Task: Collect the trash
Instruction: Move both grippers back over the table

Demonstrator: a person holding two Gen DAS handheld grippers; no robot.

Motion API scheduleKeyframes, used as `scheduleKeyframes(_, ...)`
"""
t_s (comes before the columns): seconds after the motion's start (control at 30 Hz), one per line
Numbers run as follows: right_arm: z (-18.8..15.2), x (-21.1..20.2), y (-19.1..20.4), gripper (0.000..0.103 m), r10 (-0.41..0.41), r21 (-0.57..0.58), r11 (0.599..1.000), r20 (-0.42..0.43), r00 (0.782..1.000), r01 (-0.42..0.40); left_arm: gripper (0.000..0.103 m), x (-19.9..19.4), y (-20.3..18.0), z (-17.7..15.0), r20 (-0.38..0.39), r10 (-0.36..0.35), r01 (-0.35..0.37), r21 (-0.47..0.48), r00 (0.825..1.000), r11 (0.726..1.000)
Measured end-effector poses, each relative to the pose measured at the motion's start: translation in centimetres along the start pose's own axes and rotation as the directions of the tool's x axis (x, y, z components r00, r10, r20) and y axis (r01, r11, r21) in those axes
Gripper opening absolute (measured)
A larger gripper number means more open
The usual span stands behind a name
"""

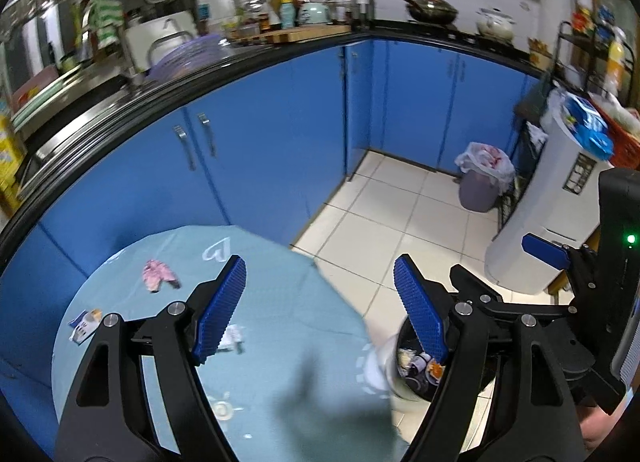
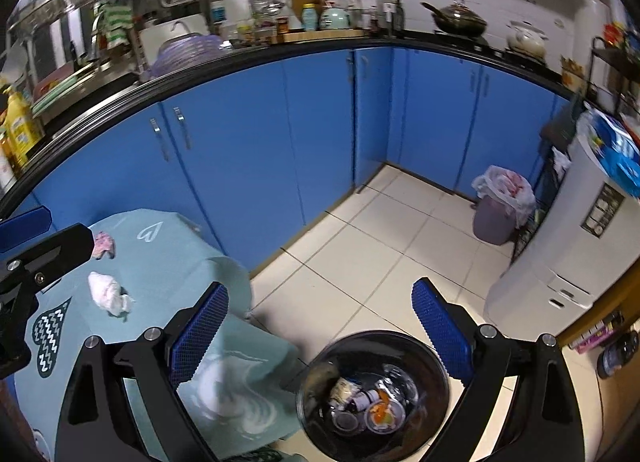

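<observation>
A round counter (image 1: 280, 302) wears a smooth pale-teal cloth printed with white hearts, its edge draping in soft folds toward the floor (image 2: 360, 262) of glossy cream tiles. On the cloth lie scraps of trash: a crumpled pink wrapper (image 1: 158, 276), a flat printed packet (image 1: 84, 325) with a blue and white face, and a small white scrap (image 1: 234, 338) partly hidden behind the left tool's finger. In the right wrist view a wad of white and pink tissue (image 2: 107, 292) sits on the cloth near a dark zigzag heart print. Beside the counter, on the floor, stands a round bin (image 2: 320, 362) lined with shiny black plastic; it already holds small cups, lids and crumpled wrappers. The left tool (image 1: 320, 310) hangs released above the counter's edge, its two blue ribbed pads spread wide with nothing between them and touching nothing. The right tool (image 2: 320, 338) is likewise spread wide and empty, poised over the gap between cloth and bin. Behind runs a curved row of flat blue cabinets (image 1: 280, 134) with slim metal handles under a black worktop crowded with pots and bottles. In the far corner a second bin (image 1: 480, 182), greyish with a loose white bag, stands next to a tall white appliance (image 1: 540, 222).
</observation>
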State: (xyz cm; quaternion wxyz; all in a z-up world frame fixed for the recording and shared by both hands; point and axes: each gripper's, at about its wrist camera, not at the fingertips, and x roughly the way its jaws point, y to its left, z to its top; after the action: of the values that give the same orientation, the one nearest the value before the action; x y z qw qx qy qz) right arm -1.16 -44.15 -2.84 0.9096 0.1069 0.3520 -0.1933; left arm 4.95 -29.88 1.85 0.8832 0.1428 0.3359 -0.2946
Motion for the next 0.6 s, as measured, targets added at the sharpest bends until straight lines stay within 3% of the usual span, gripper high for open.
scheduleKeyframes(0.27,0.8,2.1,7.1,0.091,0.058,-0.086,0.995,-0.016,0.998,-0.059,0.076,0.7,9.1,-2.1,-0.039,0.087,-0.091,-0.138,0.995,0.986)
scheduleKeyframes(0.6,-0.8,5.6,16.4,0.091,0.154,-0.178,0.969,-0.106,0.982,-0.171,0.076,1.5,22.1,-7.8,-0.144,0.246,-0.279,-0.285,0.958,0.917)
